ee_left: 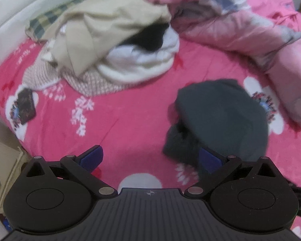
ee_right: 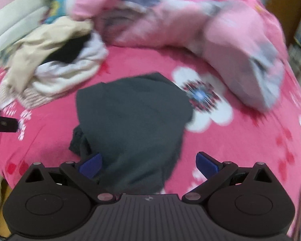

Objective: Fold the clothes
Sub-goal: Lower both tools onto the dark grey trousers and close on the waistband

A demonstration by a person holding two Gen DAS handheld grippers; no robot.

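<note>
The dark grey garment (ee_right: 130,124) sits bunched near the bed's (ee_right: 240,140) front edge, looks soft, floppy and light. Both the left gripper (ee_left: 150,158) and right gripper (ee_right: 148,164) are spread wide, empty. Best bet's probably pinching its near hem corners.

dark garment (ee_right: 130,124): matt soft cloth | bedsheet (ee_left: 120,124): smooth printed cloth

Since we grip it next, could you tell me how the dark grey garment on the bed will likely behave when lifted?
The dark grey garment lies in soft rumpled folds, so it will probably drape limply and unfold when lifted. Its matte, fuzzy-looking cloth suggests the open right gripper should hold it without slipping. It looks light, and pushing it would likely bunch it on the pink sheet.
</note>
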